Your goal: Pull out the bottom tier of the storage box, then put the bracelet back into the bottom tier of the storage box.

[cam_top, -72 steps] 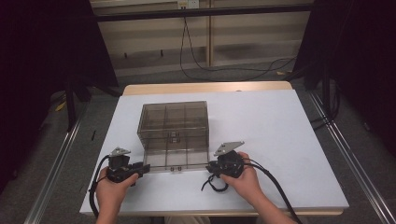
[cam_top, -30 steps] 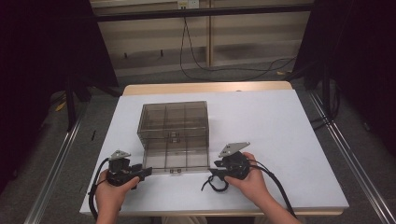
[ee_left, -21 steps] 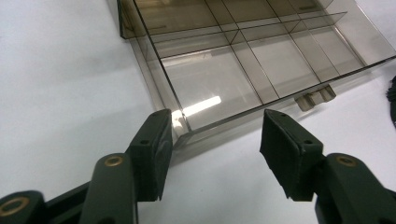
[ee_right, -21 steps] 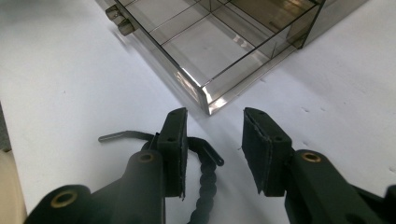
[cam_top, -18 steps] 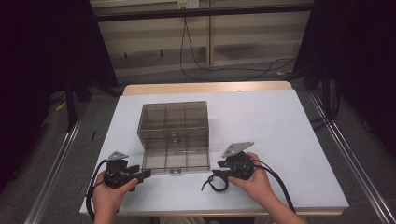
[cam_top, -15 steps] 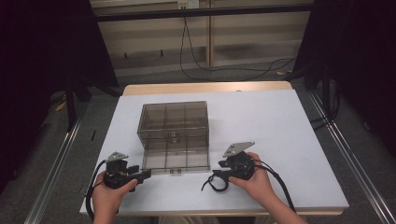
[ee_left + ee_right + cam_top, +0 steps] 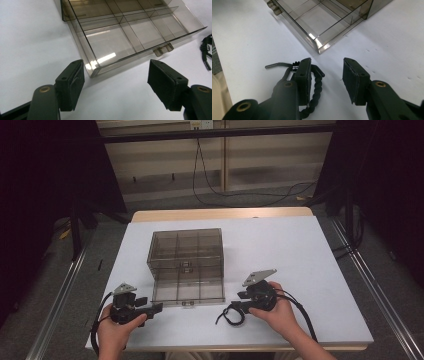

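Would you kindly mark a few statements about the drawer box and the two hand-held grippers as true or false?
1. The bottom drawer of the smoky clear drawer box is pulled out. True.
2. The left hand-held gripper is shut on the drawer's corner. False: its jaws stand open, apart from the corner.
3. The drawer compartments look empty. True.
4. The right hand-held gripper holds the drawer's handle. False: it is open, short of the drawer, over the white table.
5. A black cable lies coiled by the right hand-held gripper. True.
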The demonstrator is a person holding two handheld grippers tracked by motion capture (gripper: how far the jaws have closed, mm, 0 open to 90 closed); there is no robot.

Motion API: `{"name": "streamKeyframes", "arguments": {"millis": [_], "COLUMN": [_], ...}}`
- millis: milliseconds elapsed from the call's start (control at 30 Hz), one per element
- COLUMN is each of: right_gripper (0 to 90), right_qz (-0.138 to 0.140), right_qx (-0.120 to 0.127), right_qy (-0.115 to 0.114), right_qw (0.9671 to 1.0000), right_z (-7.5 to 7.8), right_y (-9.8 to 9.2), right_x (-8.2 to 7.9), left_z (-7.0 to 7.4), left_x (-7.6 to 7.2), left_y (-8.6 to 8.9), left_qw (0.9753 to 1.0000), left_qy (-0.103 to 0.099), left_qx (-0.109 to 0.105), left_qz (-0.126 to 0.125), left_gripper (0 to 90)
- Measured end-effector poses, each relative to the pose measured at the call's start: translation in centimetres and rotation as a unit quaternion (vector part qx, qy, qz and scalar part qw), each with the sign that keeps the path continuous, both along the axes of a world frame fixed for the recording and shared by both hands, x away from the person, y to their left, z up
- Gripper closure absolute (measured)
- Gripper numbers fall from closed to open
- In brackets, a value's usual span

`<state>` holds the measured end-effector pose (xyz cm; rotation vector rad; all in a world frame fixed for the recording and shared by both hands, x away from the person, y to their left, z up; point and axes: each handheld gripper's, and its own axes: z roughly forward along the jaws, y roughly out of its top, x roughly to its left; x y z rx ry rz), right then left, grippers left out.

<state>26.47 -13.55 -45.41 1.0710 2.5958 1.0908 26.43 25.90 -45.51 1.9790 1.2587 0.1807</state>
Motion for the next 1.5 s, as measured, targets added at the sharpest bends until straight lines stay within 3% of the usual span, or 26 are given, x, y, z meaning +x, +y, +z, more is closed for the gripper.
{"name": "streamKeyframes", "arguments": {"millis": [200, 367, 633, 700, 967, 1167, 1500], "right_gripper": [59.9, 61.5, 63.4, 64.5, 73.5, 81.6, 83.9], "right_qz": [0.01, 0.021, 0.038, 0.045, 0.05, 0.047, 0.056], "right_qx": [-0.007, -0.023, -0.044, -0.059, -0.085, -0.083, -0.089], "right_qy": [0.009, 0.013, 0.021, 0.019, 0.035, 0.046, 0.053], "right_qw": [0.9999, 0.9994, 0.9981, 0.9971, 0.9945, 0.9943, 0.993], "right_z": [0.2, 0.1, -0.2, -0.4, -0.8, -0.8, 0.2], "right_y": [0.2, 0.4, 1.0, 1.1, 1.5, 1.3, 1.3], "right_x": [-0.1, -0.1, -0.1, -0.1, 0.0, 0.3, 0.4], "left_z": [0.0, 0.2, 0.4, 0.4, 0.5, 0.7, 0.7], "left_x": [0.2, 0.2, 0.3, 0.2, 0.5, 0.5, 0.4], "left_y": [0.1, 0.0, 0.1, 0.0, 0.1, 0.2, 0.2], "left_qw": [0.9998, 0.9999, 0.9998, 0.9998, 0.9998, 0.9998, 0.9998], "left_qy": [0.021, 0.004, 0.003, 0.001, -0.005, -0.007, -0.009], "left_qx": [-0.003, -0.006, -0.014, -0.014, -0.013, -0.008, -0.001], "left_qz": [-0.006, -0.015, -0.014, -0.014, -0.015, -0.017, -0.02], "left_gripper": [22.1, 19.2, 11.9, 11.1, 8.1, 8.1, 7.7]}}
